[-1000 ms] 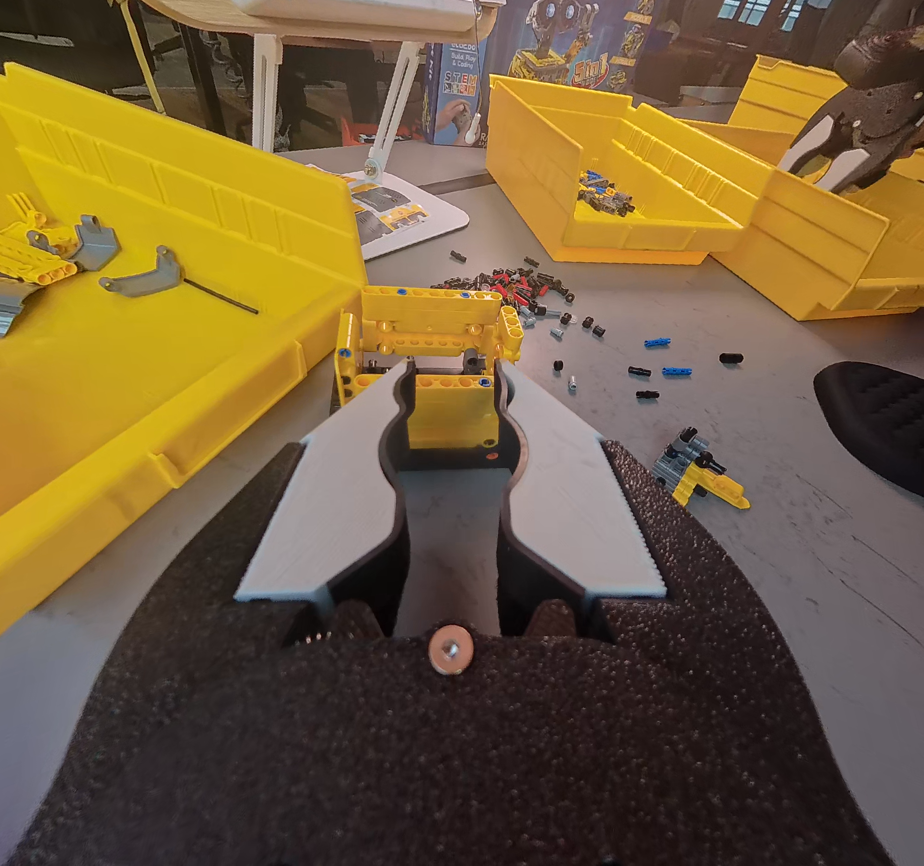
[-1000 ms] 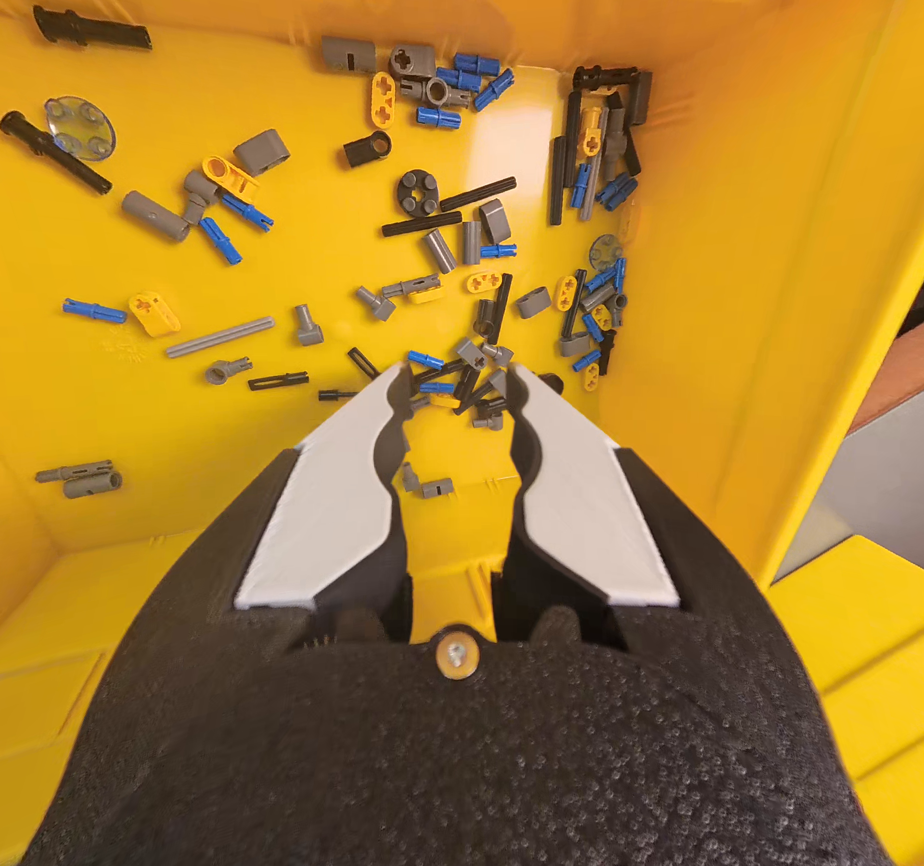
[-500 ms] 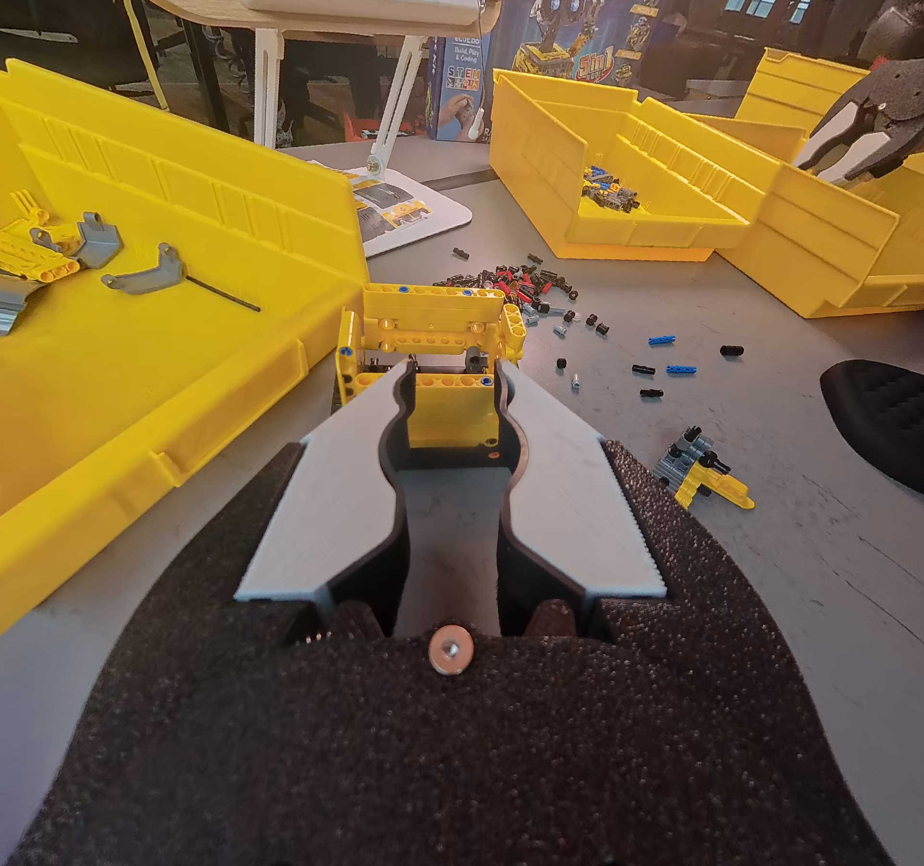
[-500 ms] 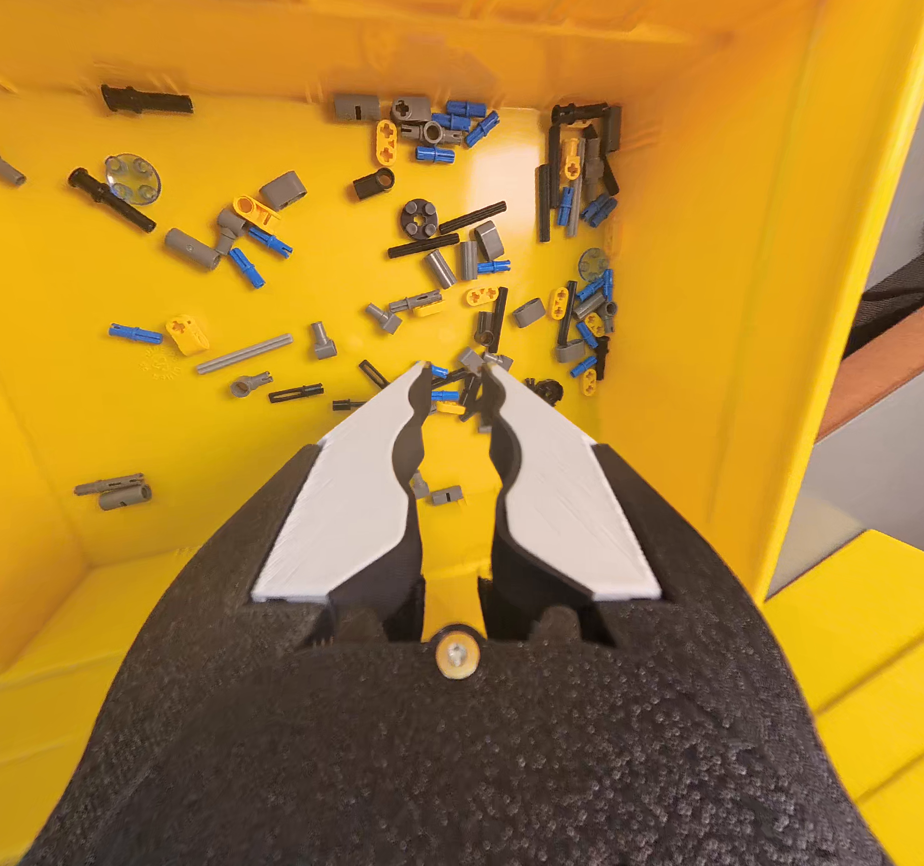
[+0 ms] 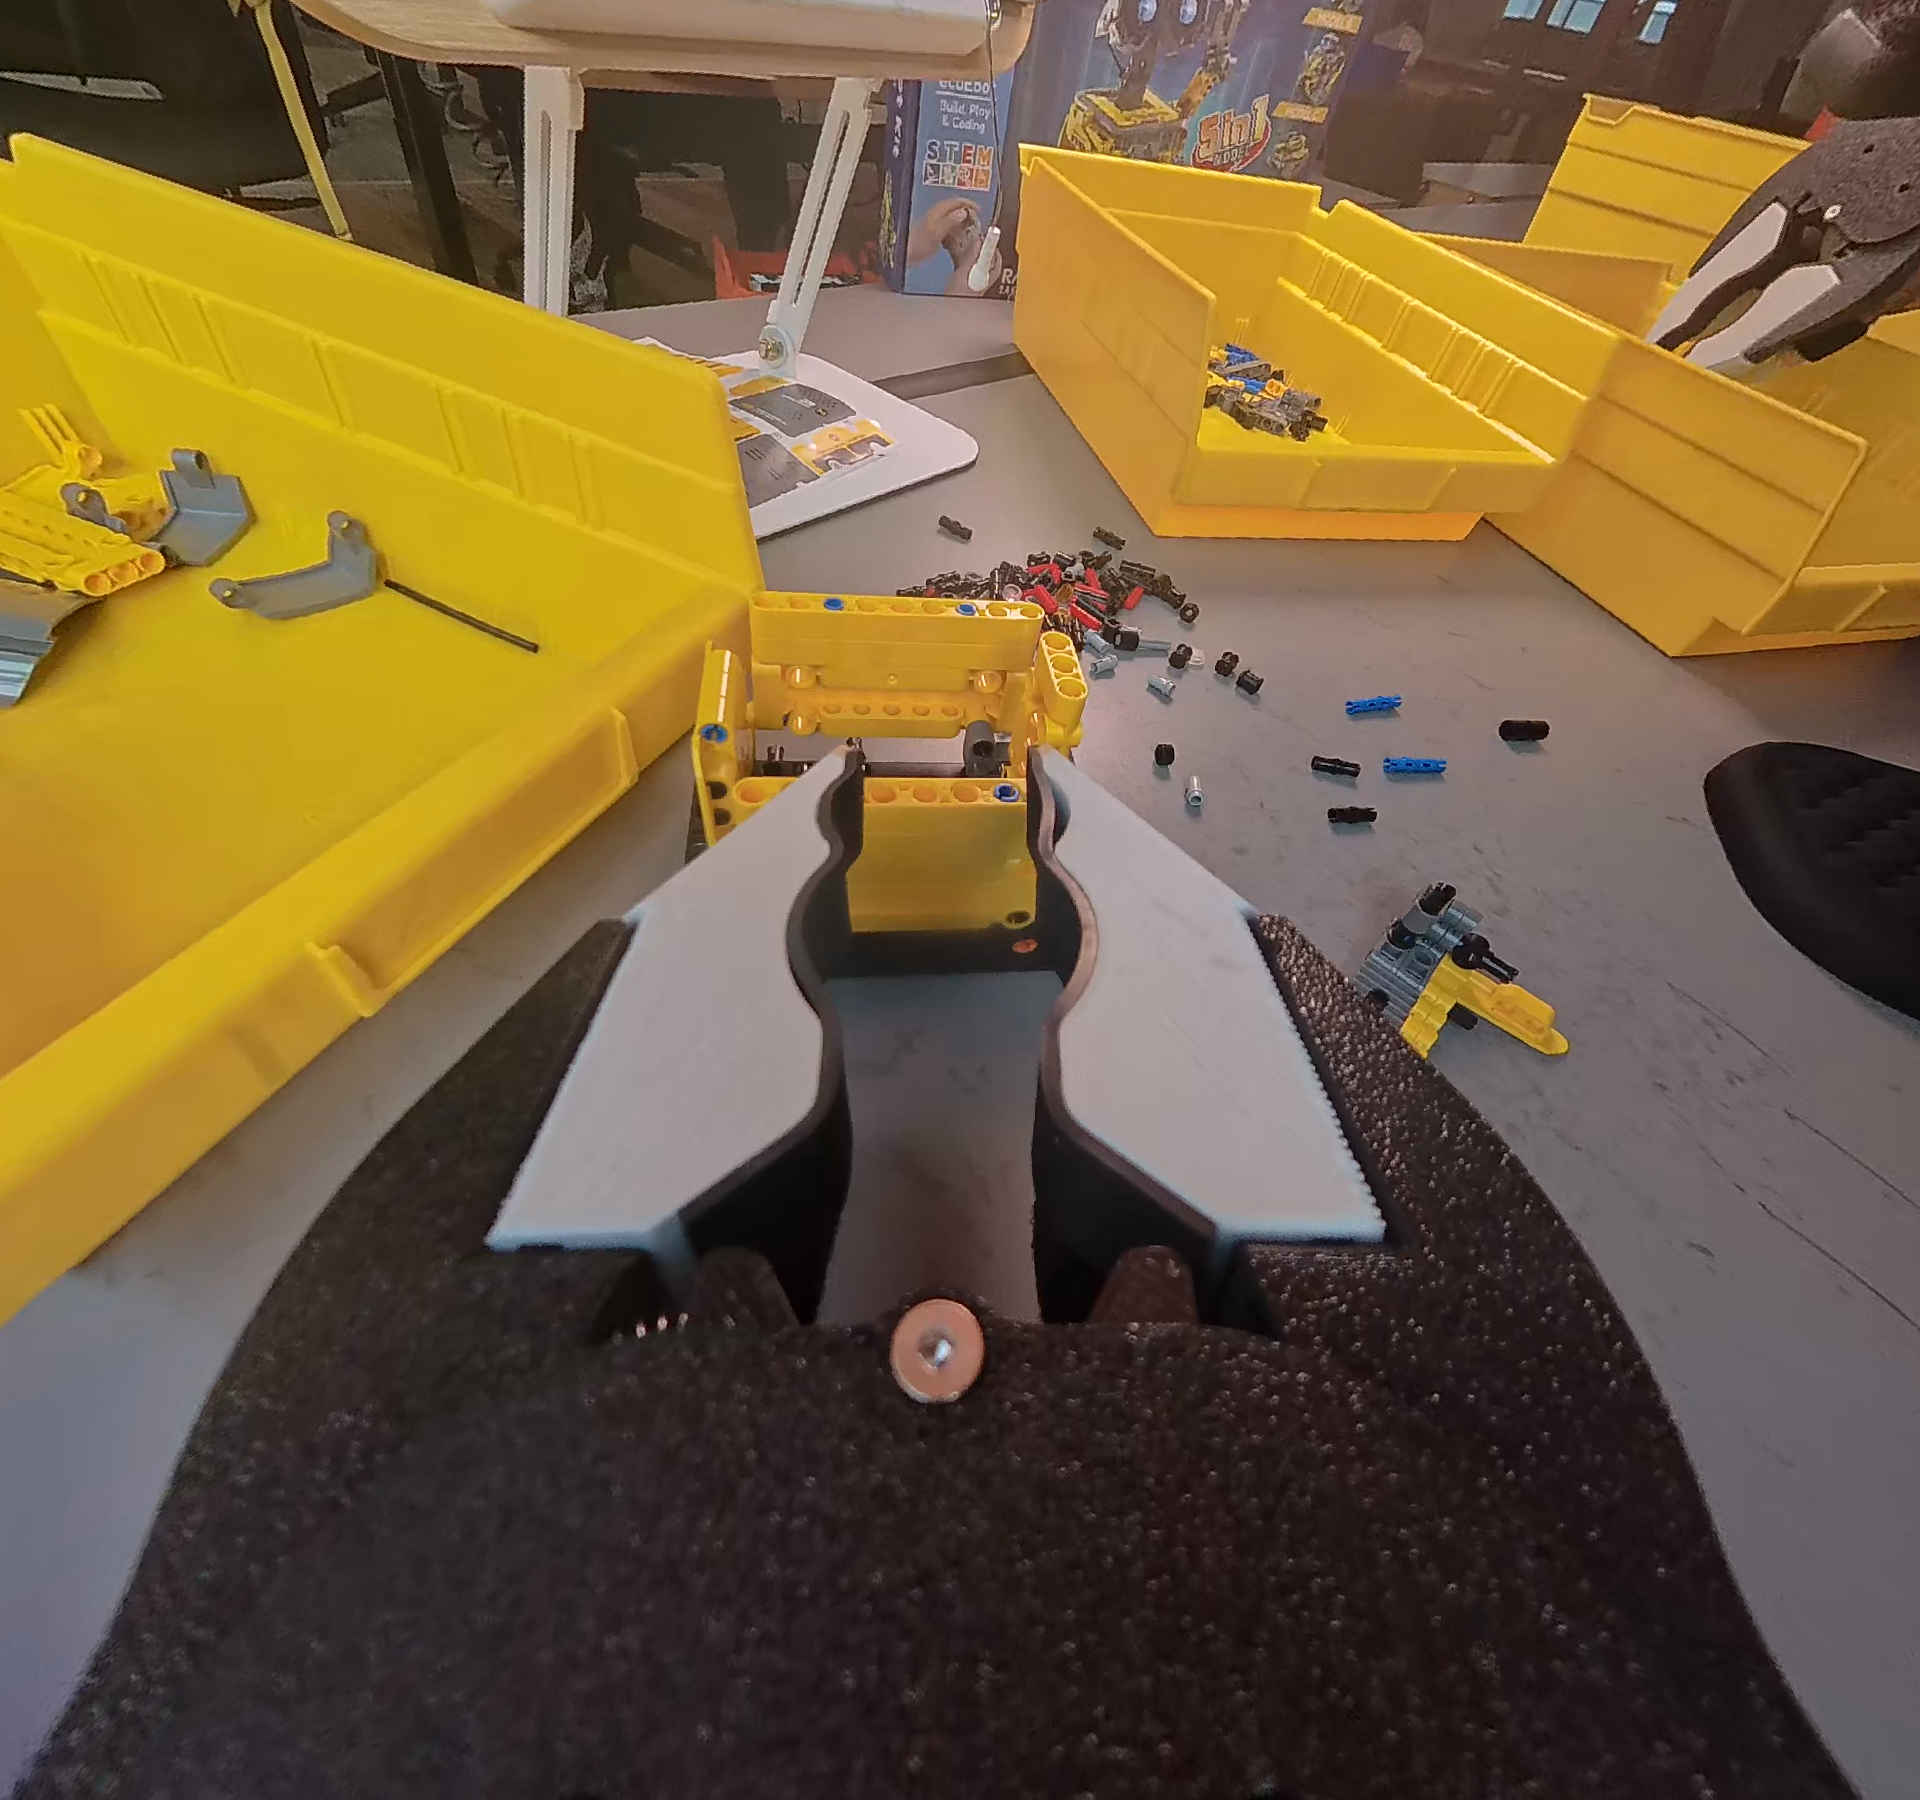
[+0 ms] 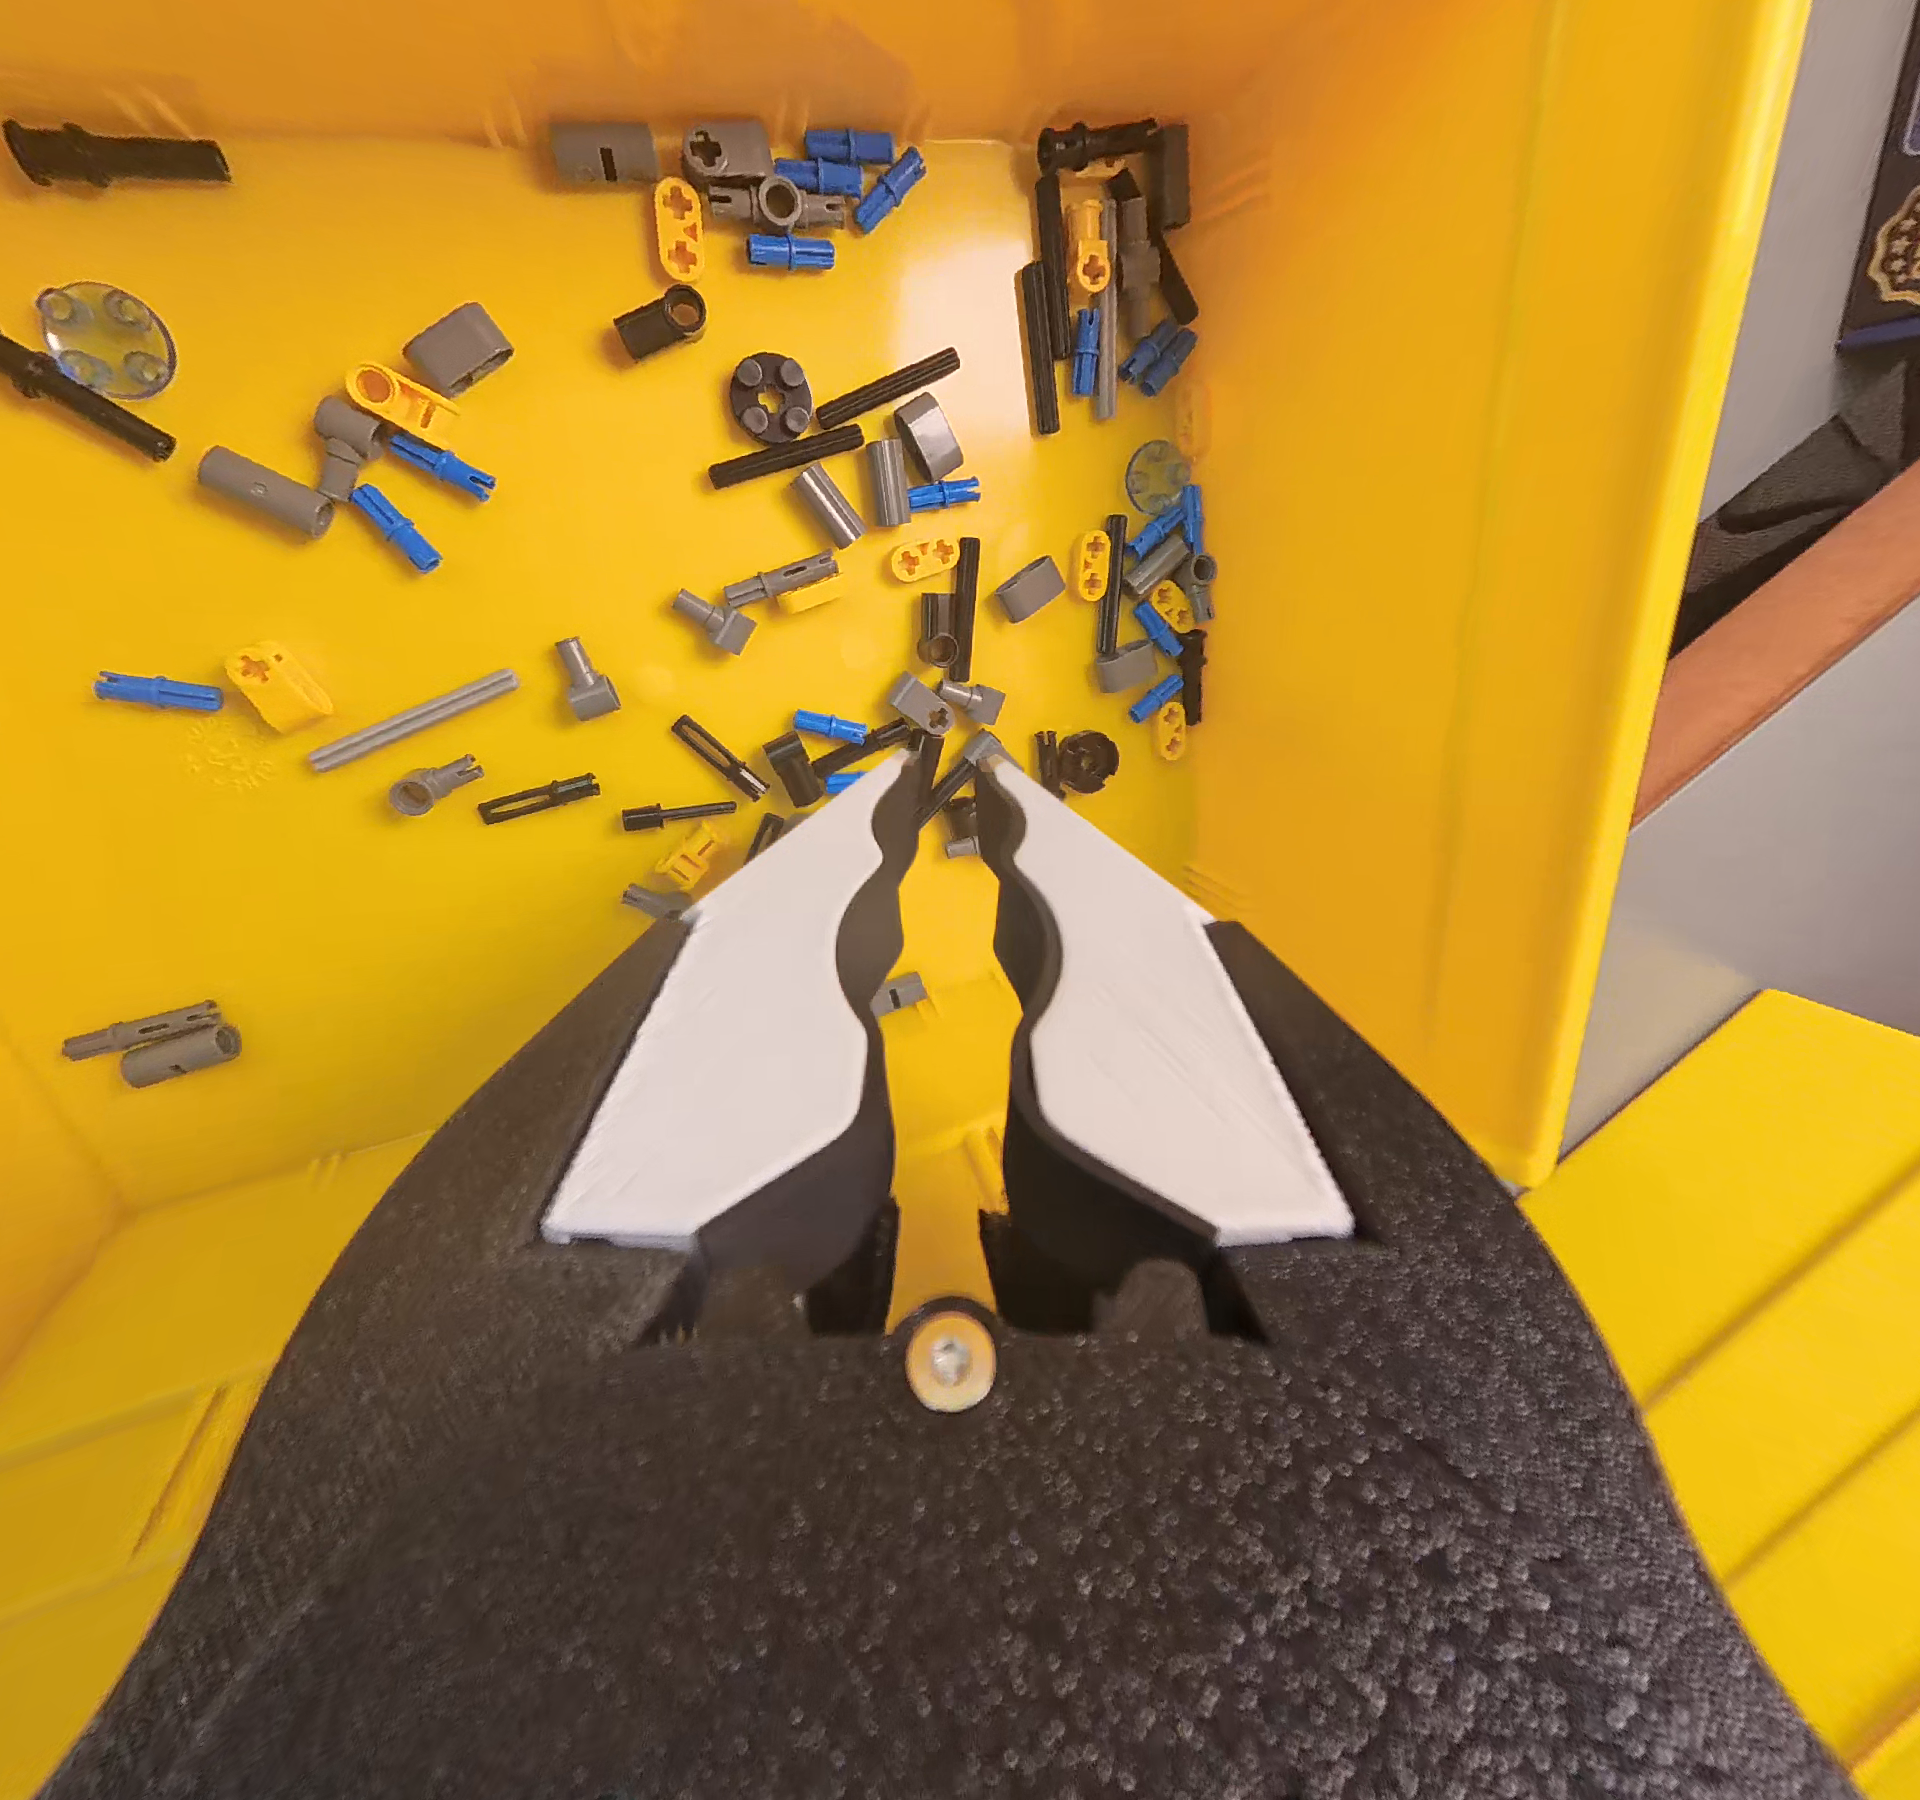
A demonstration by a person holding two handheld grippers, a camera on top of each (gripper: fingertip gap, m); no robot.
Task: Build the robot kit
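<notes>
Grips the yellow model (image 5: 894, 649) in the left gripper (image 5: 940, 784), fingers closed on its sides, on the surface (image 5: 1558, 1231) at 12 o'clock, just beside the left bin (image 5: 312, 815) at 9. Pinches a black axle (image 6: 935, 794) in the right gripper (image 6: 948, 763), fingers drawn narrow, low inside the parts bin (image 6: 1351, 503) among loose pieces. Shows scattered pins (image 5: 1060, 597) at 1 o'clock of the model and a printed kit box (image 5: 1195, 36) beyond.

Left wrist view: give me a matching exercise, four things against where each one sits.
1. yellow brick assembly
2. grey bracket
3. black and red pins
4. grey-and-yellow piece

A. in the big yellow bin
B. heaped on the table, behind the assembly
C. between the left gripper fingers
D. alone on the table, right of that gripper

Pairs: 1-C, 2-A, 3-B, 4-D
</notes>
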